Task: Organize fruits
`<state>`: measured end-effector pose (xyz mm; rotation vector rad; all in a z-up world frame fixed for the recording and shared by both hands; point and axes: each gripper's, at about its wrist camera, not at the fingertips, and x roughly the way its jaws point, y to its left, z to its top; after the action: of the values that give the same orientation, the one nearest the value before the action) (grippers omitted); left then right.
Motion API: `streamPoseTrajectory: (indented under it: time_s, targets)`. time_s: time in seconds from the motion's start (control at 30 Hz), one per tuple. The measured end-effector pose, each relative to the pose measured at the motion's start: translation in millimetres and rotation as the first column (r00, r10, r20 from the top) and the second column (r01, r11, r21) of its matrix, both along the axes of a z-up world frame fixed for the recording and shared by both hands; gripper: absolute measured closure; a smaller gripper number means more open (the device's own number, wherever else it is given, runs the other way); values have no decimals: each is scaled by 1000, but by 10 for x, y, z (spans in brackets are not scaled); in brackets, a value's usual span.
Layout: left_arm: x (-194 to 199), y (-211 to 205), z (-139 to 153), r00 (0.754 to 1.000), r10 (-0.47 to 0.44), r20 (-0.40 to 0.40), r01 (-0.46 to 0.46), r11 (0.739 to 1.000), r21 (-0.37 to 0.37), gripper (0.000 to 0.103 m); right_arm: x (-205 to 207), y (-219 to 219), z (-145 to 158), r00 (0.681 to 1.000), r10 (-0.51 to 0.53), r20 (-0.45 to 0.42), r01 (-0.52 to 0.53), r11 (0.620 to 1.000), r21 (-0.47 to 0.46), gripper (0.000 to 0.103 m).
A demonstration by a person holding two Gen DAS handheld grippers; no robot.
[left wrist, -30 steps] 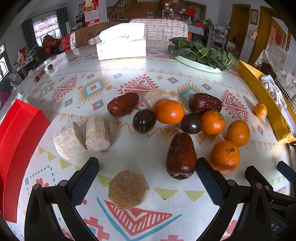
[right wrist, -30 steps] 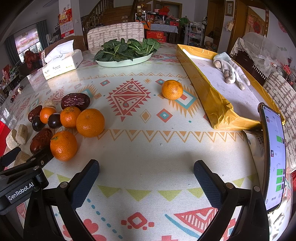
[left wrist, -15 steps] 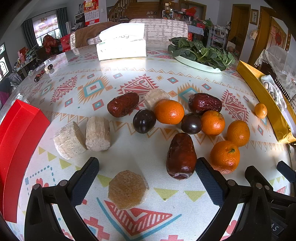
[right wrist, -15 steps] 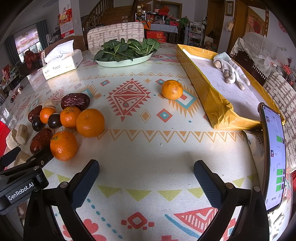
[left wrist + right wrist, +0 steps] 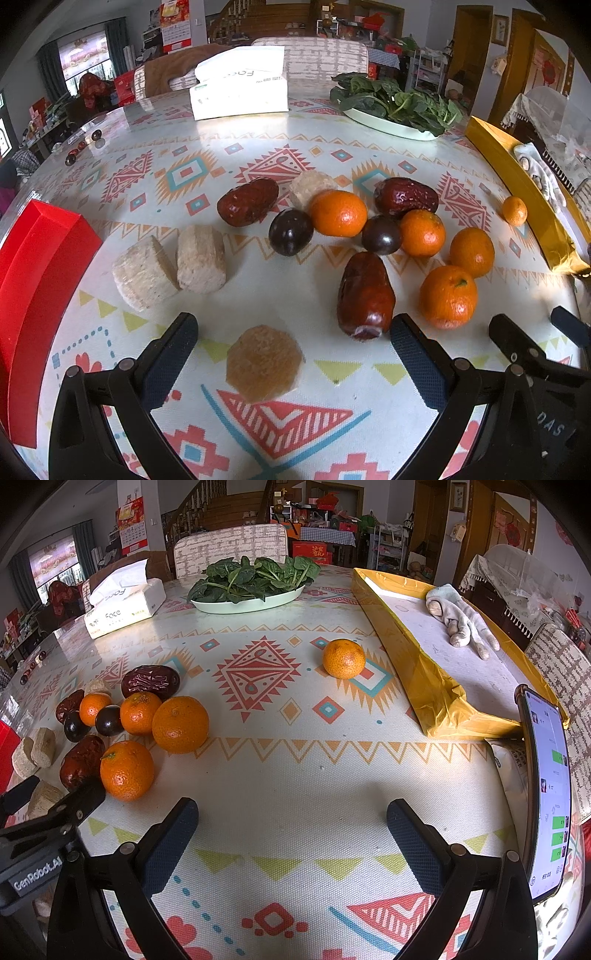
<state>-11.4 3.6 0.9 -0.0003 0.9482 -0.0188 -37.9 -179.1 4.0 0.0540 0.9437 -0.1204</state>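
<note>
Several oranges (image 5: 447, 295), three red dates (image 5: 365, 295) and two dark plums (image 5: 290, 231) lie clustered mid-table in the left wrist view, with pale cake pieces (image 5: 200, 253) to their left and a brown octagonal piece (image 5: 263, 363) nearest. My left gripper (image 5: 293, 350) is open and empty, low over the cloth around the brown piece without touching it. In the right wrist view the cluster (image 5: 180, 724) sits at left and a lone orange (image 5: 344, 658) lies near the gold box. My right gripper (image 5: 291, 838) is open and empty over bare cloth.
A red tray (image 5: 33, 280) lies at the table's left edge. A gold box (image 5: 413, 653) holding a glove lies at the right. A plate of spinach (image 5: 251, 598) and a tissue box (image 5: 122, 609) stand at the back. A phone (image 5: 546, 794) stands at the right.
</note>
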Motion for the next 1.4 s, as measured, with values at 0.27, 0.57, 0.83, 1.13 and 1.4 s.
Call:
streamPoseTrajectory:
  time_s: [0.27,0.57,0.83,1.13,1.4]
  targets:
    - [-42,5,-5,1000,-29,-2,29,1000,0,0,1,1,1,1000,0,0,0,1000,0,0]
    - [-46,4,-5,1000,-32,-2,32,1000,-1,0,1,2,1,1000,0,0,0,1000,0,0]
    - [-49,6,-5,1000,-31,-1,31,1000,-1,0,1,4,1,1000,0,0,0,1000,0,0]
    - [-48,5,-5,1000,-31,-1,31,1000,-1,0,2,3,0,1000,0,0,0,1000,0,0]
    - [-66,3,2,999,-45,-12,45,999,-1,0,2,3,0,1000,0,0,0,1000,0,0]
